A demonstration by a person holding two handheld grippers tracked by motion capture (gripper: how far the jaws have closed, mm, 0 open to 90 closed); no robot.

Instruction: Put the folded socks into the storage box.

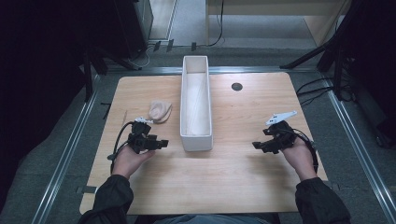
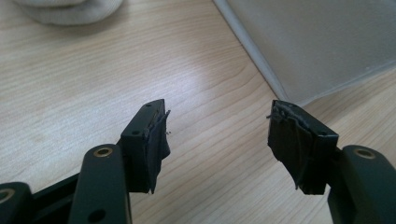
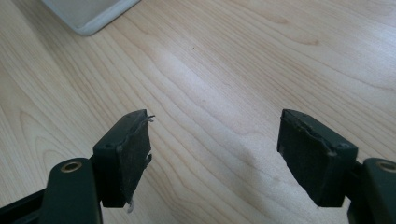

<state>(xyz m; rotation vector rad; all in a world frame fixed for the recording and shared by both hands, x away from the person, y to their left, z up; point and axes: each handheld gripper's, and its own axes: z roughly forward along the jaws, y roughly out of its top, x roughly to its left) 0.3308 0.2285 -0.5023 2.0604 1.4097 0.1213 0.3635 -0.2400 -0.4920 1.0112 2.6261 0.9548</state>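
Observation:
A long white rectangular bin [image 1: 196, 100] stands lengthwise at the middle of the wooden table [image 1: 205, 177]. A beige rolled cloth lump [image 1: 159, 111] lies just left of it. My left gripper [image 1: 159, 143] hovers low near the bin's front left corner, open, with bare wood between its jaws; its own view shows the bin wall [image 2: 317, 42] ahead to the right and the cloth [image 2: 70, 10] at the top left. My right gripper [image 1: 258, 145] is open over bare wood right of the bin, whose corner [image 3: 88, 14] shows at the top left.
A small dark round hole [image 1: 236, 86] sits in the table behind and right of the bin. Metal rails [image 1: 70, 149] run along both table sides. Black stands and cables lie on the floor behind the table.

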